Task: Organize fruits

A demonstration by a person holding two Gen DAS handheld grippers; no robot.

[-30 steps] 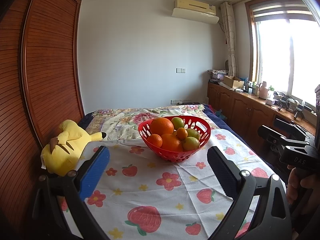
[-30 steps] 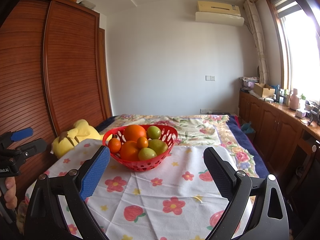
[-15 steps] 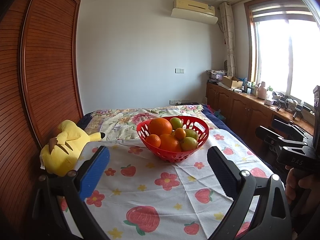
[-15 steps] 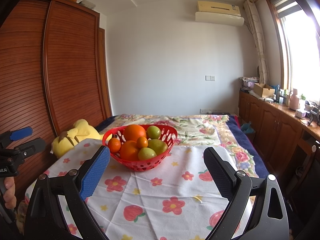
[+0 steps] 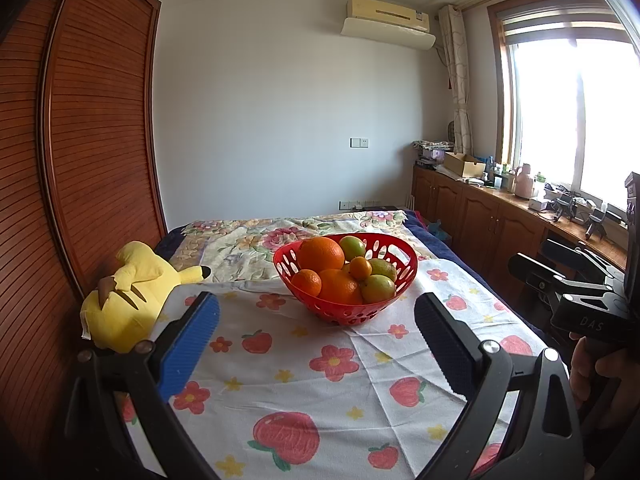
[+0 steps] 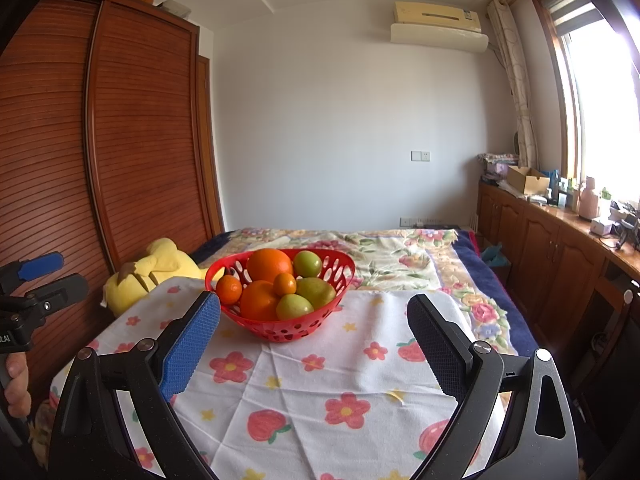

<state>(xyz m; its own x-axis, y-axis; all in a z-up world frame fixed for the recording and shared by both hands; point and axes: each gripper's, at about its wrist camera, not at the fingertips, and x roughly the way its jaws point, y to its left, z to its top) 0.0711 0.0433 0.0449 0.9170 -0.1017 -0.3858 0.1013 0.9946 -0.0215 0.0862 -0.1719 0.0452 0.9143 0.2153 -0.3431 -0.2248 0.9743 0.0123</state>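
Observation:
A red perforated basket stands on a white cloth printed with strawberries and flowers. It holds a large orange, smaller tangerines and green fruits, heaped together. My left gripper is open and empty, short of the basket, which shows between its fingers. In the right wrist view the same basket with its large orange sits just left of centre. My right gripper is open and empty too, also short of it.
A yellow plush toy lies left of the basket against a wooden wardrobe. A floral quilt stretches behind. Wooden cabinets with clutter run under the window at right. A hand holds the other gripper at the right edge.

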